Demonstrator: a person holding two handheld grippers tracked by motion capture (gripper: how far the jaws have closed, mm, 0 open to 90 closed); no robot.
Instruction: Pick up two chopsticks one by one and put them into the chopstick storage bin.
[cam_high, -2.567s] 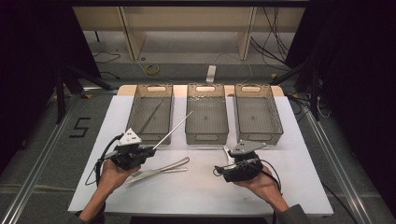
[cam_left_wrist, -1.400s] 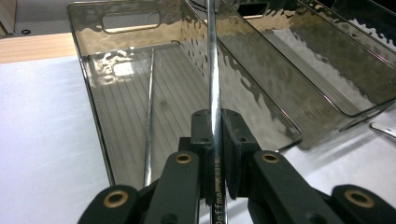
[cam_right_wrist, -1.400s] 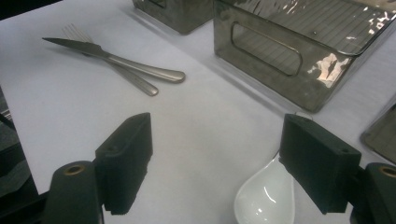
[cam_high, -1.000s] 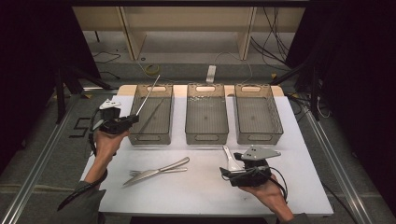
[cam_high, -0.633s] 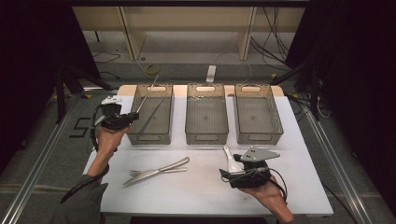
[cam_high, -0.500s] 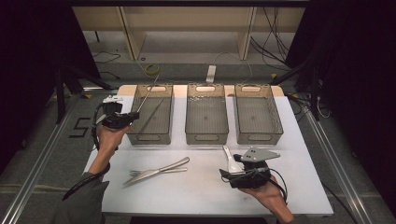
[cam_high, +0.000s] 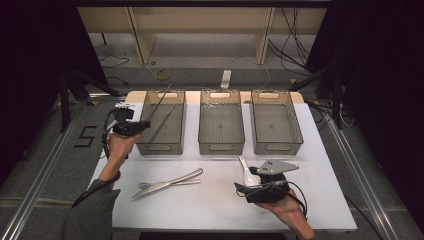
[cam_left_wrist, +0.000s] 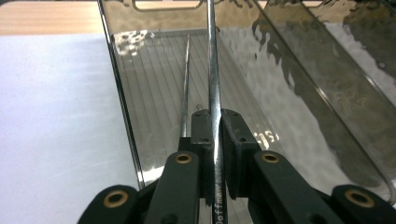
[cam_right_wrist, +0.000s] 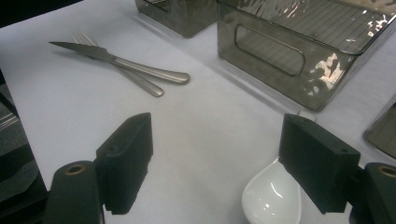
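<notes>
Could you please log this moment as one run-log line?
left gripper: shut on chopstick over left bin | right gripper: open, beside spoon

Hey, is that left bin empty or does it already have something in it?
Not empty: one thin metal rod lies on the left bin's floor.

A white rectangular table (cam_high: 320, 200) stands on a grey concrete floor (cam_high: 50, 165) marked with a black number five (cam_high: 86, 136). Behind it sits a pale wooden shelf unit (cam_high: 200, 30), with loose black cables (cam_high: 295, 45) trailing beside dark curtains (cam_high: 30, 75).
</notes>
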